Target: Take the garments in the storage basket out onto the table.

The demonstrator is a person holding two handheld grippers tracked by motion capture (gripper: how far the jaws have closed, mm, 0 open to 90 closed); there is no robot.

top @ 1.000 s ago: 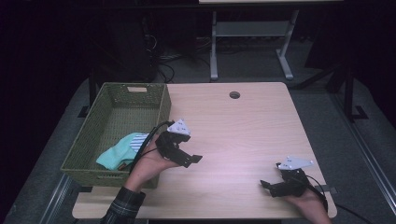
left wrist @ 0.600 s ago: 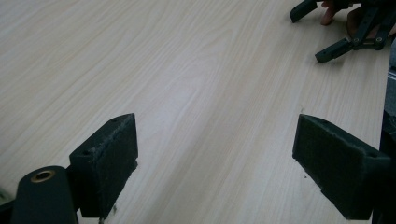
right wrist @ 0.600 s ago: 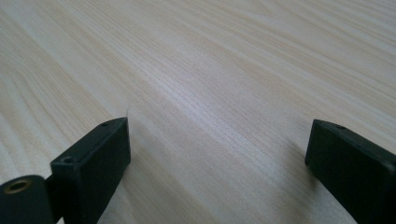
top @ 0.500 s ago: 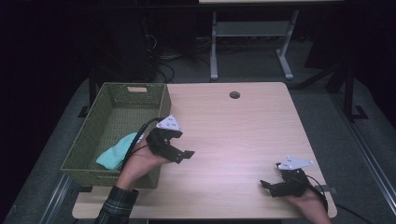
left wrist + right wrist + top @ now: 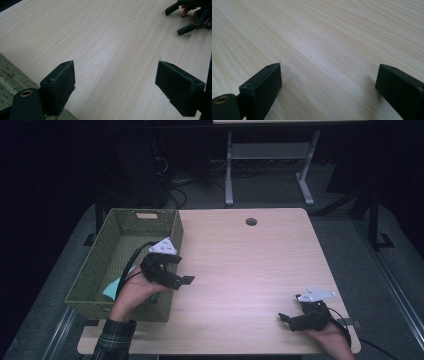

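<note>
Down at the near edge of the tabletop (image 5: 250, 270), the right gripper (image 5: 290, 319) sits low beside the person's hand, its fingers (image 5: 260, 86) spread wide with nothing but bare wood grain between them. Nothing held there.

Across to the near left, the left gripper (image 5: 186, 281) hovers just at the right wall of the green woven basket (image 5: 95, 270), pointing out over the wood. Its fingers (image 5: 60, 85) are spread as well, and the gap between them is empty in the left gripper view, with the basket's weave showing at the lower left corner of that view. Far off in that same view, the other gripper's tips point this way.

Inside the basket, near its front end, lies a pale turquoise cloth (image 5: 114, 287), partly hidden behind the left hand (image 5: 135, 292) and the trailing cable. That looks like the item this work is about, and it appears to be resting in the basket, apart from both grippers.

Risks from here, as I judge them: the left hand hangs right over the basket rim, so a careless sweep could knock the wall and slide the light basket. The cable loops over the basket too, and it could catch the cloth or the weave if it dips in.

Farther back, the tabletop is bare wood up to the round cable hole (image 5: 251, 221).
</note>
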